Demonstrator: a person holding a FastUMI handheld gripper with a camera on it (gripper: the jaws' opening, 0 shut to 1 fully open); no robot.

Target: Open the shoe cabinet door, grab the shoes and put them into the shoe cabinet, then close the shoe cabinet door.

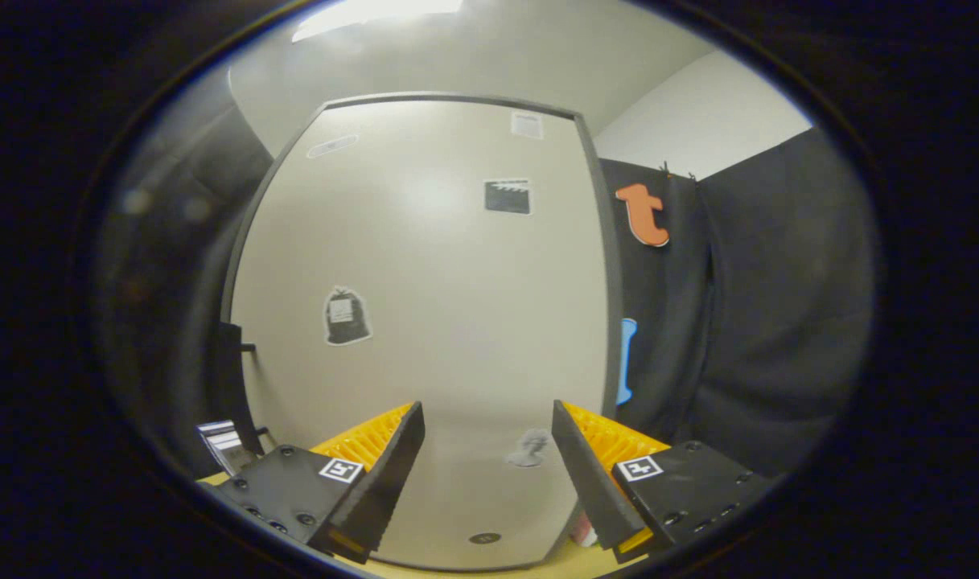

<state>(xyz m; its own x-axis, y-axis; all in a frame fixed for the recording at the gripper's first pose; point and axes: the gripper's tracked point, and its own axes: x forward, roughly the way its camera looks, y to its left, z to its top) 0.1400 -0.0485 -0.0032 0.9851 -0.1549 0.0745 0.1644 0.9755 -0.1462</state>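
I see the shoe cabinet door (425, 322) directly ahead of the gripper (487, 418), a pale flat panel with a dark frame along its top and both sides. Its long axis runs vertically, bottom near the fingers, top toward the ceiling light. The door lies flush in its frame; I read it as closed.

The fingers stand well apart with nothing between them; the tongs are open. I cannot tell whether the tips touch the panel or hang just short of it.

Count on the door: four stickers — a dark bag shape (346, 317) at mid-left, a dark clapper shape (507, 196) upper right, a pale grey figure (528, 449) between the fingers, a white tag (526, 125) near the top. One small dark oval (484, 538) sits at the bottom edge.

Room for moving: black cloth (763, 322) hangs close along the right frame edge. On the left, a dark object (230, 378) stands beside the door.
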